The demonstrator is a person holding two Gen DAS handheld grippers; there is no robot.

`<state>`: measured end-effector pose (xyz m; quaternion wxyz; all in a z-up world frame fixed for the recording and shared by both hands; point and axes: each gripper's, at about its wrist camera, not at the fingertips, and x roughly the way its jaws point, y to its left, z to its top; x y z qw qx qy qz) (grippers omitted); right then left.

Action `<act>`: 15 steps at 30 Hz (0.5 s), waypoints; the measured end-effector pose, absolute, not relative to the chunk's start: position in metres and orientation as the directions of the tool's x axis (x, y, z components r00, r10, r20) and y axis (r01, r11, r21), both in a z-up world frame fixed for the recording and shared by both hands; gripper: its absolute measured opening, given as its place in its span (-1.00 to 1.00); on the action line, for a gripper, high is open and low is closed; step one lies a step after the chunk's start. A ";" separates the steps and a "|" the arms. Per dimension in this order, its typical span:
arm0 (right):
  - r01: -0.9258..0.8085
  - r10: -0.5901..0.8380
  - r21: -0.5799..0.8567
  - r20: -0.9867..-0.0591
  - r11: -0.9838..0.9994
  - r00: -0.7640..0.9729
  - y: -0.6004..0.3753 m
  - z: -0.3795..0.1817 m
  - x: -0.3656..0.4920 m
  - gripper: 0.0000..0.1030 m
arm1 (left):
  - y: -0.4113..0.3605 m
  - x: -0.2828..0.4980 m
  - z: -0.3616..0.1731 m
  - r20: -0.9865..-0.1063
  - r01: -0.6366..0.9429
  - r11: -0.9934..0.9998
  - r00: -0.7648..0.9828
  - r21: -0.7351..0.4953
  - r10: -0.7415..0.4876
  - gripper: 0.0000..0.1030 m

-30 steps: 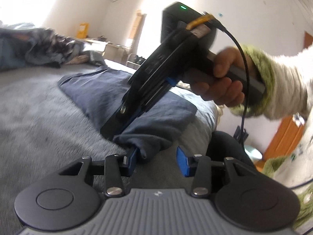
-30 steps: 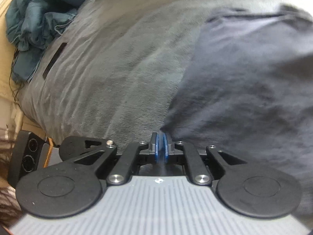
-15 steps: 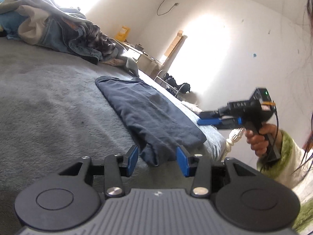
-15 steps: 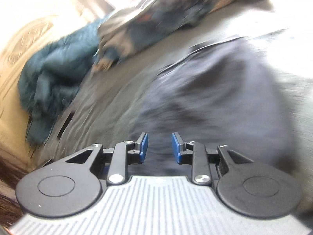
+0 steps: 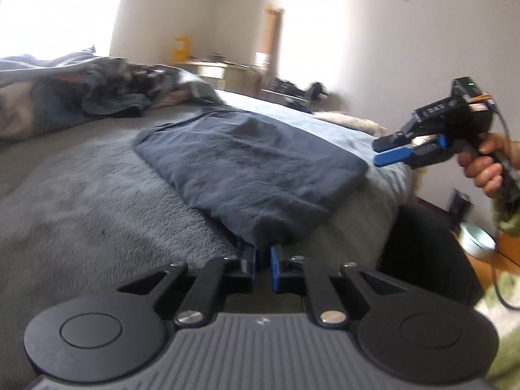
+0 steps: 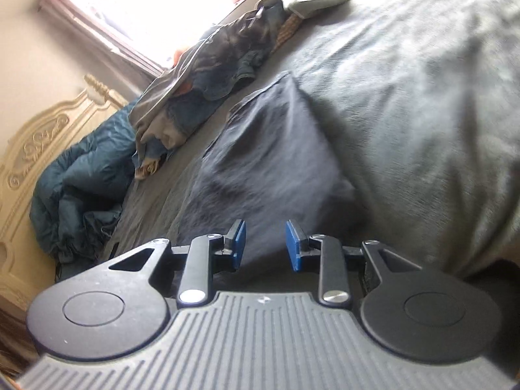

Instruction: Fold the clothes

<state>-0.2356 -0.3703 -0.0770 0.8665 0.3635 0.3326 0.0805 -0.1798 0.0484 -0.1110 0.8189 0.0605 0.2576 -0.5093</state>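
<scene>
Left wrist: I am pinching the shirt (image 5: pixel 250 165) corner as my left claw (image 5: pixel 263 268) has just been closing; the right claw (image 5: pixel 388 151) is hanging spread, so the next fold is starting.

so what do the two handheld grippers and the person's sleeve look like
Both grippers are black with blue pads on the jaws and a ribbed grey body flanked by two round black discs. The right gripper has a pistol handle, a green light on top, white lettering and a thin black cable. The sleeve is fuzzy, green and cream.
</scene>
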 end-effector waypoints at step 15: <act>0.078 0.295 0.539 -0.570 0.839 0.766 -0.402 -0.085 -0.236 -0.25 | 0.042 -0.138 -0.104 -0.624 0.958 0.217 0.053 -0.190 -0.780 -0.85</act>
